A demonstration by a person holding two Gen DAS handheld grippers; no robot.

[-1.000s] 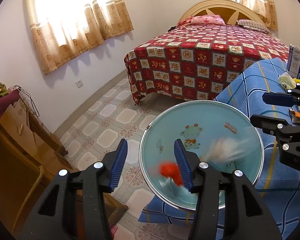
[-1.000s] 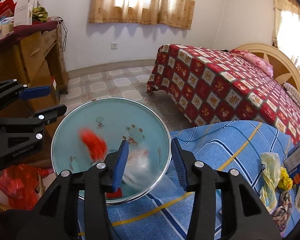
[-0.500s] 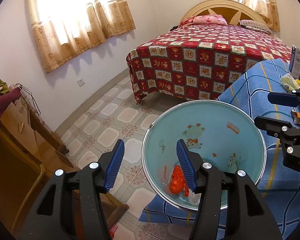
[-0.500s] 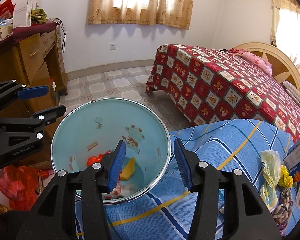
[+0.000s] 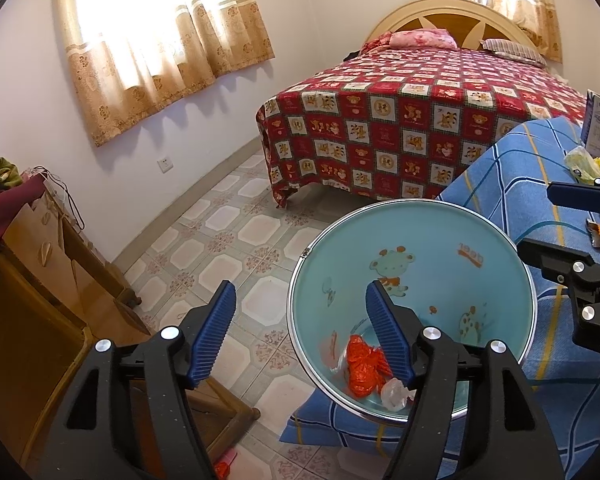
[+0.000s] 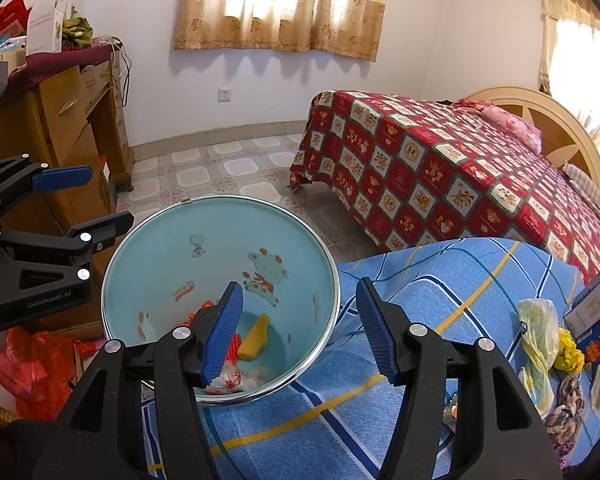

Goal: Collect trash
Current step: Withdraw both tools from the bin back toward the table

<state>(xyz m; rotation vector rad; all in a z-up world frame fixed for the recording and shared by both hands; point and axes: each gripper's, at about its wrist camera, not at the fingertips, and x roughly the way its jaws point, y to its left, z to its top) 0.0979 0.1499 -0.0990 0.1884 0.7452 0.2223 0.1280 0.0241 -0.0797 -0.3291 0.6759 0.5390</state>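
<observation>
Hovering with fingers apart and empty, left tool (image 5: 300, 334) and right tool (image 6: 300, 330) flank the bin (image 6: 172, 236). Red wrapper (image 5: 362, 372) and yellow scrap (image 6: 254, 338) lie inside. More trash (image 6: 540, 332) sits right on the table (image 6: 420, 280).

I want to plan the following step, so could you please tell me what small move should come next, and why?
Probably swing the right tongs, open and empty, toward the yellowish plastic bag on the blue cloth. The bin already holds red and yellow scraps, while that loose trash is not yet collected.
</observation>
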